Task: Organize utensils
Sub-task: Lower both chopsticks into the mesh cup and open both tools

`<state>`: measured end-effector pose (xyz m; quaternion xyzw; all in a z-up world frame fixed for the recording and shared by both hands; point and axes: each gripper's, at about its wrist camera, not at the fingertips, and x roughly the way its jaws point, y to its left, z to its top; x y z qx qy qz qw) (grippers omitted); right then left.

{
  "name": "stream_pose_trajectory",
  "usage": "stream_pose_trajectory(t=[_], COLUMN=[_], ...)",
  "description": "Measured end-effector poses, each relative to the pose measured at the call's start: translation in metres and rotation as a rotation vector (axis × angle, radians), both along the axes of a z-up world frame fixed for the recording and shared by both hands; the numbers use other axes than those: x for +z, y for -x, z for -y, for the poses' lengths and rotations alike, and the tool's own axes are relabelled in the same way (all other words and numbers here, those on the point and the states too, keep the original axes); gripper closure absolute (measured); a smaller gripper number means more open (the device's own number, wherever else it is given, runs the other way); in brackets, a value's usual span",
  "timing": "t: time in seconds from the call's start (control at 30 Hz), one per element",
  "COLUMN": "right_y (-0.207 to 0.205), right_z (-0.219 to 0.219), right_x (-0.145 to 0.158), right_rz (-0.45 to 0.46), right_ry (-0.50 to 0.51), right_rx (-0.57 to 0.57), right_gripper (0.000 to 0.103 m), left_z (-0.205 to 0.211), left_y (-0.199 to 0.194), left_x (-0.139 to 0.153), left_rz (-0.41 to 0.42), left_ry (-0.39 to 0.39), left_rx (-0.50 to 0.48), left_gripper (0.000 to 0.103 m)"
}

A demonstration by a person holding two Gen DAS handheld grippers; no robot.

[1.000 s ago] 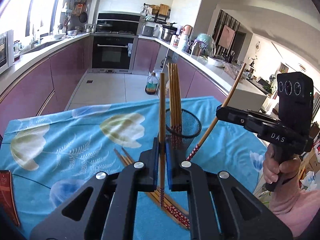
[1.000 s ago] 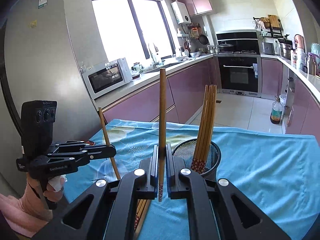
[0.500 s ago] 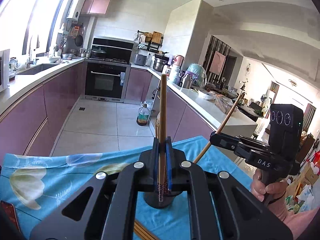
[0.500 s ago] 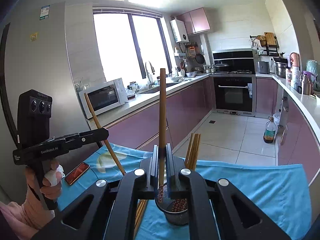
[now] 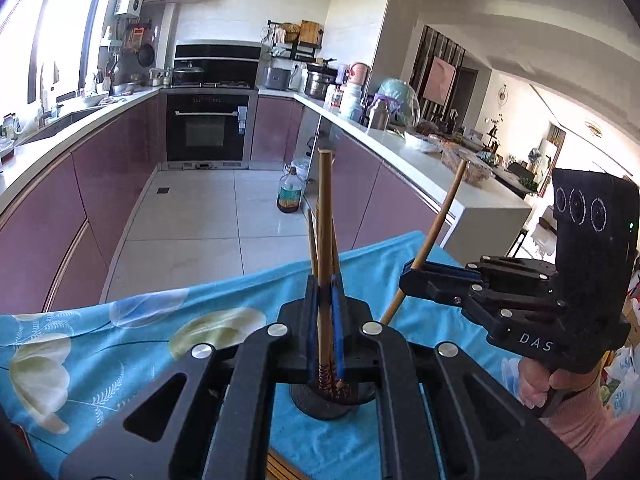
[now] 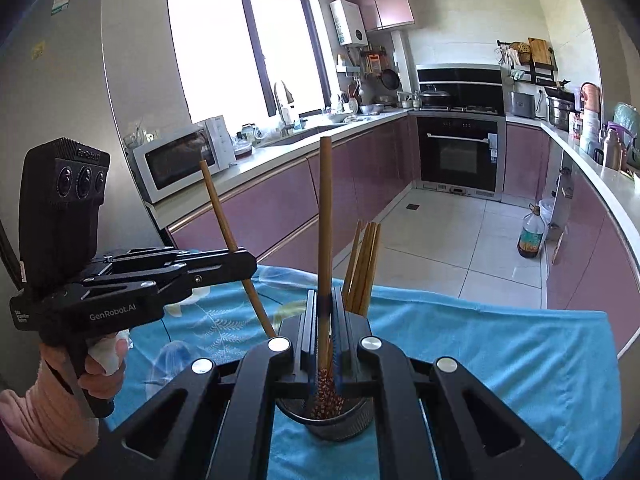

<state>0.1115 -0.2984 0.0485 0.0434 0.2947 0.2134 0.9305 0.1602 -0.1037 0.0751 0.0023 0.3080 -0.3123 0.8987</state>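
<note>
Two grippers are seen, each clamped tight on one wooden chopstick. The left gripper (image 5: 326, 320) has its jaws pressed against an upright chopstick (image 5: 325, 216) whose patterned lower tip hangs just over the mouth of the dark mesh holder (image 5: 332, 404) at six o'clock of the left wrist view. The right gripper (image 6: 325, 332) is likewise closed on its own chopstick (image 6: 325, 216), and the patterned end is seen just above, or already just inside, the same holder (image 6: 336, 420); which of the two cannot be told. In that view the left gripper is seen at nine o'clock with its stick slanted, gripped in a hand (image 6: 100, 364) in a pink sleeve. Several chopsticks (image 6: 362, 264) are already stood in the holder, leaning toward one o'clock. The holder is set on a blue flowered cloth (image 5: 100, 360) over the table, and at six o'clock of the left view more wooden sticks (image 5: 280, 468) appear to be left lying on it. The step in hand is judged to be the dropping of both held chopsticks into the holder. For the next move each tip must be lowered inside the rim before the jaws are released, and the two sticks must be kept from crossing. "DAS" is read on the right gripper's body in the left view; "GenRobot.AI" is read on the left gripper in the right view.
</note>
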Motion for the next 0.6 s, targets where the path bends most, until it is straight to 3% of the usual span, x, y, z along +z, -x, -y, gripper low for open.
stream_pose_trajectory(t=[0.23,0.6], right_y=[-0.017,-0.025], right_z=[-0.005,-0.007], right_x=[-0.021,-0.032], right_rz=[-0.096,-0.132], right_ry=[0.023,0.008], right_rx=[0.008,-0.021], right_gripper=[0.097,0.095], left_z=[0.010,0.016], left_y=[-0.014,-0.029], left_x=[-0.031,-0.049], left_rz=[-0.068,-0.100], left_ry=[-0.069,-0.088], left_rx=[-0.027,0.000], left_gripper=[0.096,0.093])
